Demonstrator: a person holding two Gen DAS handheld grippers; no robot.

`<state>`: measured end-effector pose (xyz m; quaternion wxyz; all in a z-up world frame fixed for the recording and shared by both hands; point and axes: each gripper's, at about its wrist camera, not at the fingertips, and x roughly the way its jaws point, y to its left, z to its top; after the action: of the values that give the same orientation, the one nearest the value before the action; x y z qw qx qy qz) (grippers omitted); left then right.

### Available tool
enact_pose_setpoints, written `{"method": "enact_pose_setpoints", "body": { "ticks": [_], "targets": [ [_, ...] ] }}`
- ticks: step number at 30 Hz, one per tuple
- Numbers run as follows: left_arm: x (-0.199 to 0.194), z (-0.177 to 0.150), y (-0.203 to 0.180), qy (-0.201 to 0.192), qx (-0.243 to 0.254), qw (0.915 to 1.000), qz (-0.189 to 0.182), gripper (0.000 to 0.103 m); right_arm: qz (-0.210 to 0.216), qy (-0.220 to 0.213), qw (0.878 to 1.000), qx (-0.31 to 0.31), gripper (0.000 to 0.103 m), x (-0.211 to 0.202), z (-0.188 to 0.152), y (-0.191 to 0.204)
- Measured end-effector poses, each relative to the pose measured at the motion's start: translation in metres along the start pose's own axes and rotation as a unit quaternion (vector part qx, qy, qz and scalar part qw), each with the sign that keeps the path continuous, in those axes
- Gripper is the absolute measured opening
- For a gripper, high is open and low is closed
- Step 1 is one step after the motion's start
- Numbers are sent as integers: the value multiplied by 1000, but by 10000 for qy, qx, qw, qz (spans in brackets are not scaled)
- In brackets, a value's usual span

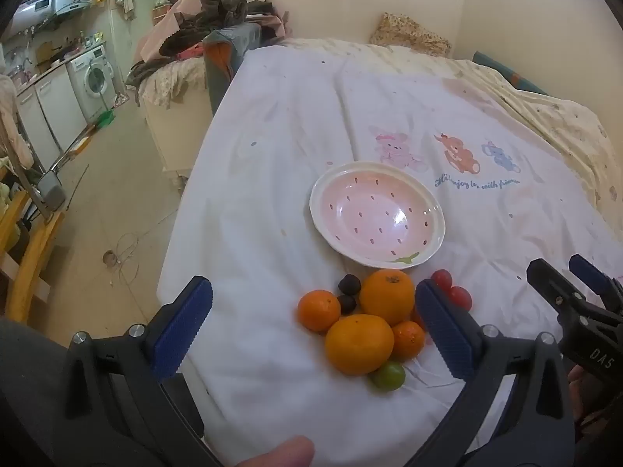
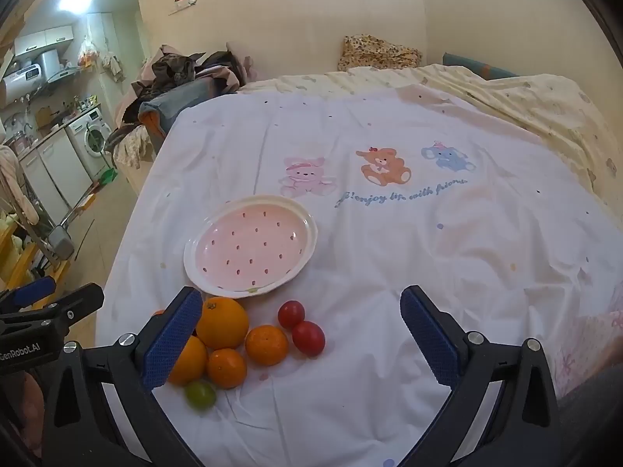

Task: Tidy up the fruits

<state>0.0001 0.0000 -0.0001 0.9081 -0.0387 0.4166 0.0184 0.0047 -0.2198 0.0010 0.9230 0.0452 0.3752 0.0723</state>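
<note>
Fruit: a small pile lies on the white sheet (image 1: 272, 202), just near of the pink plate (image 1: 377, 216).
Pile: two big oranges, one far (image 1: 386, 295) and one near (image 1: 359, 343), touch each other. A small orange (image 1: 319, 309) sits on the left and another small orange (image 1: 408, 340) on the right. A green grape (image 1: 388, 376) is at the near edge.
Red ones: two red tomatoes (image 2: 301, 329) lie side by side on the right of the pile, and they touch.
Plate: it has dark seed marks and a white rim, and it sits flat on the sheet with no fruit in it.
Hidden: in the left view the blue pad covers part of the red tomatoes and part of a small orange. In the right view the blue pad covers the near big orange and most of the far left small orange.
Hard to tell: two dark round fruits (image 1: 347, 292) sit between the left small orange and the far big orange. I cannot say what kind they are.
Left claw (image 1: 313, 327): wide open, holding nothing, with the pile showing between its pads.
Right claw (image 2: 300, 340): wide open, holding nothing, a bit to the right of the pile.
Only in left view: the dark fruits.
Only in right view: both red tomatoes whole, and a third small orange (image 2: 266, 344) beside them.
</note>
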Motion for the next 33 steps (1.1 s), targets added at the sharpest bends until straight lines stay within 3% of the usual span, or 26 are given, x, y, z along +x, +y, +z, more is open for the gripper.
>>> {"method": "enact_pose_setpoints", "body": {
  "ticks": [33],
  "targets": [
    [0,0,-4,9,34,10000,10,103,-14,-13,10000,16,103,0,1,-1]
  ]
}}
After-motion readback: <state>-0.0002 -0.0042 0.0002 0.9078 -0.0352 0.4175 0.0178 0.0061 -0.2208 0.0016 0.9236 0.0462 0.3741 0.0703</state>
